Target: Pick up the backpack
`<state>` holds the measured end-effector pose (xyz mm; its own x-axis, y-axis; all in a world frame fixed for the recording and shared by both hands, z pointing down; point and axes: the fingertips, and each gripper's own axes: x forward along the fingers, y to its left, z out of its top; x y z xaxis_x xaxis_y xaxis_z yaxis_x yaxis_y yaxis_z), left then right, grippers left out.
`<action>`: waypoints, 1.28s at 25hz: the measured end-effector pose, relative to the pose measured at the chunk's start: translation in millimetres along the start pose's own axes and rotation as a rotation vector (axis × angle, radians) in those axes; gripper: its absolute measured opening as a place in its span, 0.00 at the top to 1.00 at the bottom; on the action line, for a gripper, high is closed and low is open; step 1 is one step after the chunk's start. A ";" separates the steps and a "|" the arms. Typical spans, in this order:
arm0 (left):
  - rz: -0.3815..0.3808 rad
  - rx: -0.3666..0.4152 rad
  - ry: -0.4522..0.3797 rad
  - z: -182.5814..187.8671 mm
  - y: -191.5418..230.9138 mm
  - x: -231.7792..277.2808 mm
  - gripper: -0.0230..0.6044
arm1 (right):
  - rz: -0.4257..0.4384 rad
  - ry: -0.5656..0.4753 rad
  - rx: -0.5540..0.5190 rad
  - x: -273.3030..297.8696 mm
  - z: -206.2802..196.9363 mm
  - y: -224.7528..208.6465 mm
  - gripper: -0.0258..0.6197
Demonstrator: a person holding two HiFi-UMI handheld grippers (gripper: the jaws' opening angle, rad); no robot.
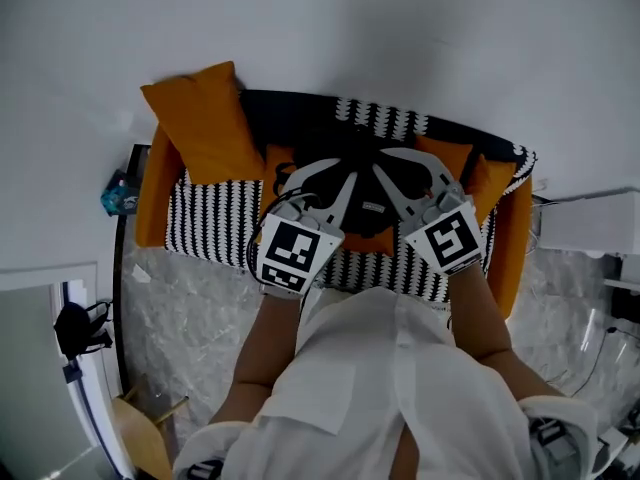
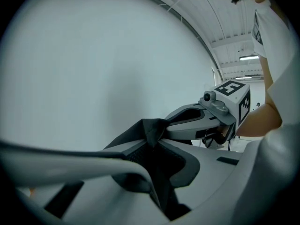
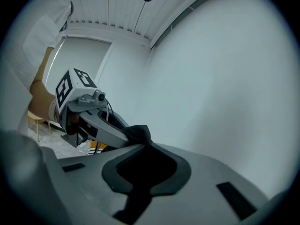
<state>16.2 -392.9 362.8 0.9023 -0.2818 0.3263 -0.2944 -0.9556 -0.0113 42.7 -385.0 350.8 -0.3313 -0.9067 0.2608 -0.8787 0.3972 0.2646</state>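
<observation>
In the head view the black backpack [image 1: 365, 190] hangs above the sofa, between my two grippers. My left gripper [image 1: 338, 173] reaches in from the lower left and my right gripper [image 1: 392, 168] from the lower right, their tips close together at the top of the bag. The left gripper view has my left gripper [image 2: 151, 142] shut on a fold of black backpack fabric [image 2: 152, 128], with the right gripper [image 2: 213, 114] just beyond. Seen from the right gripper view, my right gripper [image 3: 140, 149] is shut on black fabric [image 3: 139, 134], opposite the left gripper [image 3: 86, 114].
Below the bag stands an orange sofa [image 1: 512, 238] with a black-and-white patterned throw [image 1: 210, 218] and an orange cushion [image 1: 205, 120]. A white wall [image 1: 400, 38] lies behind it. A wooden chair [image 1: 140, 433] stands at the lower left on the marble floor [image 1: 190, 318]. A teal object [image 1: 118, 193] sits left of the sofa.
</observation>
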 end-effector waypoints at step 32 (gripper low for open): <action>-0.036 0.050 -0.103 47.0 -23.3 -8.8 0.88 | -0.009 -0.107 0.084 -37.0 36.3 -16.4 0.91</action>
<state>29.9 -372.2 315.8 0.9404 -0.2522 0.2283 -0.2475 -0.9676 -0.0491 57.0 -363.2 303.1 -0.3543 -0.9218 0.1575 -0.9058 0.3801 0.1870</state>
